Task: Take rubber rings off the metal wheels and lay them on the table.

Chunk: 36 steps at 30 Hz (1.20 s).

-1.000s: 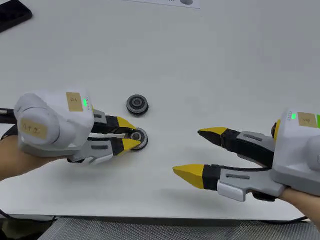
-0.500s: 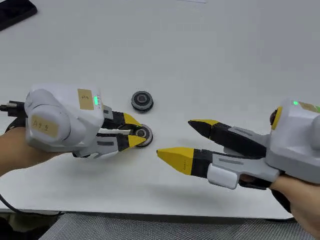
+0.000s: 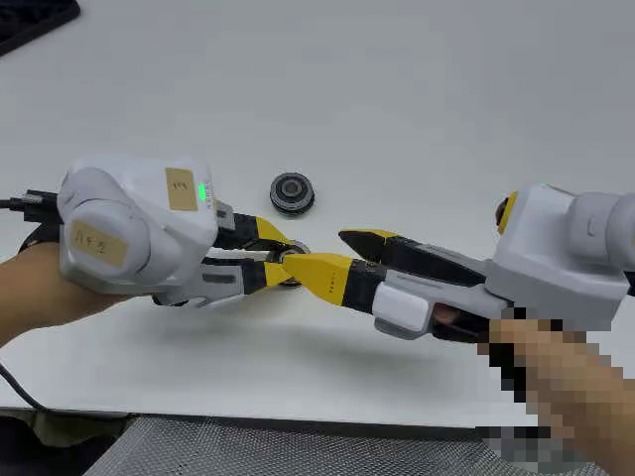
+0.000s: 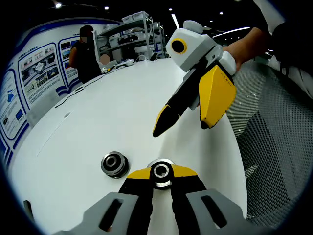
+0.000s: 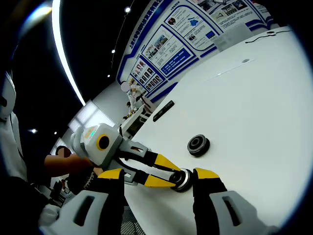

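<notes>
Two metal wheels are on the white table (image 3: 417,119): the far wheel (image 3: 292,192) lies free, its dark outer band suggesting the rubber ring is in place, and just nearer than it the near wheel (image 4: 161,172) is clamped between the yellow tips of the left gripper (image 3: 284,257), which reaches in from the left. The right gripper (image 3: 316,248) comes in from the right with its jaws apart, its near tip right at the held wheel; whether it touches cannot be told, and that wheel's own ring is hard to make out between the tips. The likely trouble is a push rather than a peel: a tip pressing on the wheel's side could lever the small round part out of the left clamp and send it rolling, perhaps into the far wheel. A tip that skids off the ring could also flick it off the table
</notes>
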Motion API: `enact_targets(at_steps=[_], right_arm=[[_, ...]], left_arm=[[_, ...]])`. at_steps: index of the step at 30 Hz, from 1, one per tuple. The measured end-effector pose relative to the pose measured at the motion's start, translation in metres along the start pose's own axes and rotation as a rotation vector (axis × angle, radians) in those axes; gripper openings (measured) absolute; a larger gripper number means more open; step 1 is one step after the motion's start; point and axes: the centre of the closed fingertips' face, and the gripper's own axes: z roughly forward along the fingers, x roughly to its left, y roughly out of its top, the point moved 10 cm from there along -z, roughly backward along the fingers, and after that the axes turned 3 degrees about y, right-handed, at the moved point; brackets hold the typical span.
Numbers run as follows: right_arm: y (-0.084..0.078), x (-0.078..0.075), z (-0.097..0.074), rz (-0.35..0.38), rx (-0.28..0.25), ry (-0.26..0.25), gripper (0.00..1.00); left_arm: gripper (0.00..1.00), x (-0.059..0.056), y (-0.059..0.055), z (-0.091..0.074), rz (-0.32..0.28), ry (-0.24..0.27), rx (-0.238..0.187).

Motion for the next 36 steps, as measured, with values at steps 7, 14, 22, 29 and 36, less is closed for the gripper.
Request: enact_targets(at_steps=[7,14,22,29,36], right_arm=[[-0.001,-0.002,0.011,0.153,-0.045,-0.033,0.54],[-0.006,-0.011,0.016,0.191,0.004,-0.085,0.49],[-0.015,-0.010,0.018,0.203,0.068,-0.099,0.47],[-0.016,-0.010,0.020,0.212,0.069,-0.095,0.47],[-0.015,-0.010,0.021,0.212,0.069,-0.097,0.47]], left_arm=[[0.13,0.001,0.000,0.001,-0.003,-0.007,-0.002],[0.13,0.001,-0.001,0.001,-0.016,-0.010,-0.015],[0.13,0.002,0.000,0.001,-0.012,-0.014,-0.014],[0.13,0.001,0.000,0.001,-0.022,-0.015,-0.016],[0.13,0.001,0.000,0.001,-0.027,-0.015,-0.017]])
